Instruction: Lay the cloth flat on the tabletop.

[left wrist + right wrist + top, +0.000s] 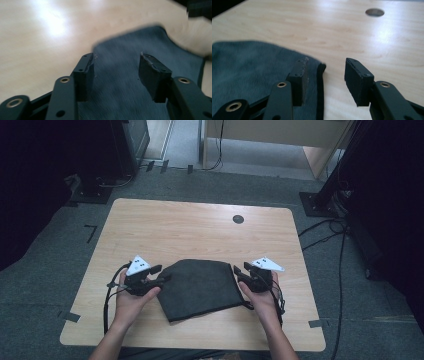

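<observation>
Beside cloth (200, 287), both hands (131, 300) low.

- Wooden table (200, 227): light, pale-grained top with rounded corners, set at the centre of the scene.
- Round cable hole (238, 219): dark, set in the tabletop toward its far right part.
- Grey carpet floor (55, 265): surrounds the table on all sides.
- Black tape marks (90, 232): on the floor to the left of the table; further strips lie near its near corners.
- Black stand base (316, 204): on the floor beyond the far right corner.
- Loose black cables (325, 232): trail across the floor on the right.
- Pale wooden furniture (280, 135): stands at the far side, beyond the table.
</observation>
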`<state>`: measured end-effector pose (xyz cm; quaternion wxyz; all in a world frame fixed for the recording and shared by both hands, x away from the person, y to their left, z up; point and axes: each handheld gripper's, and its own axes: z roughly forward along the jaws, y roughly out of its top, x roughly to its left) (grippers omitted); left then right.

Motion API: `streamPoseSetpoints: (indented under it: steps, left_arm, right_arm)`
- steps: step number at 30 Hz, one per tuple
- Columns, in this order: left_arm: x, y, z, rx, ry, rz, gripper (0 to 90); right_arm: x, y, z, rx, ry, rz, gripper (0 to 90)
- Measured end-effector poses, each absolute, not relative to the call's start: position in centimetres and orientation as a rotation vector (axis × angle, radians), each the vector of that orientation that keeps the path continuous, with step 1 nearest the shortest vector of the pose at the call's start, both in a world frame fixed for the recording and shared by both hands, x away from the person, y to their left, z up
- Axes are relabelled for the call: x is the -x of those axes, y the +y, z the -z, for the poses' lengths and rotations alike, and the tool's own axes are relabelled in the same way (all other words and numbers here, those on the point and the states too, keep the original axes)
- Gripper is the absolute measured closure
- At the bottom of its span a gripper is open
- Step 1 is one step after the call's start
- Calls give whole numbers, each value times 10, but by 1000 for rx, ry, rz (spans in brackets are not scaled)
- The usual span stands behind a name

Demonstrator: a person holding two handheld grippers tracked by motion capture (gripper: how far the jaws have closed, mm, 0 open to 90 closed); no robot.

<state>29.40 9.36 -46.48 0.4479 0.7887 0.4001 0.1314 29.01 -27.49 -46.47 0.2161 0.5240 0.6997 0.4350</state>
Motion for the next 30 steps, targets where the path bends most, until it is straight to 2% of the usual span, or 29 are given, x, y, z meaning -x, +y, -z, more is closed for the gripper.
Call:
streamPoseSetpoints:
  steps: [2,7,10,14,18,19,22,24,27,30]
  left_arm:
    - [-281,93,479,-1989,1045,-336,448]
    - [-257,99,488,-2041,1028,-359,432]
    - [-242,102,495,-2035,1026,-307,431]
    - [-223,97,494,-2086,922,-348,432]
    - [-210,96,500,-2141,855,-326,415]
    - [-208,93,501,-2162,832,-328,407]
    - [-206,84,503,-2198,780,-314,292]
    - [-205,79,507,-2244,775,-337,278]
    - [-205,79,512,-2284,773,-376,323]
    - [-207,82,511,-2261,808,-363,464]
  right_arm:
    - [-279,-275,470,-1465,1993,-1189,535]
    - [-255,-285,480,-1459,2058,-1141,546]
    - [-240,-293,488,-1470,2099,-1128,557]
    - [-229,-296,500,-1476,2145,-1083,562]
    - [-221,-296,509,-1464,2168,-1044,574]
    - [-220,-296,511,-1459,2173,-1026,577]
    - [-221,-292,511,-1463,2178,-1041,595]
    - [-221,-291,512,-1449,2185,-1041,600]
    - [-219,-287,513,-1430,2201,-1018,624]
    - [-219,-287,514,-1427,2205,-1024,685]
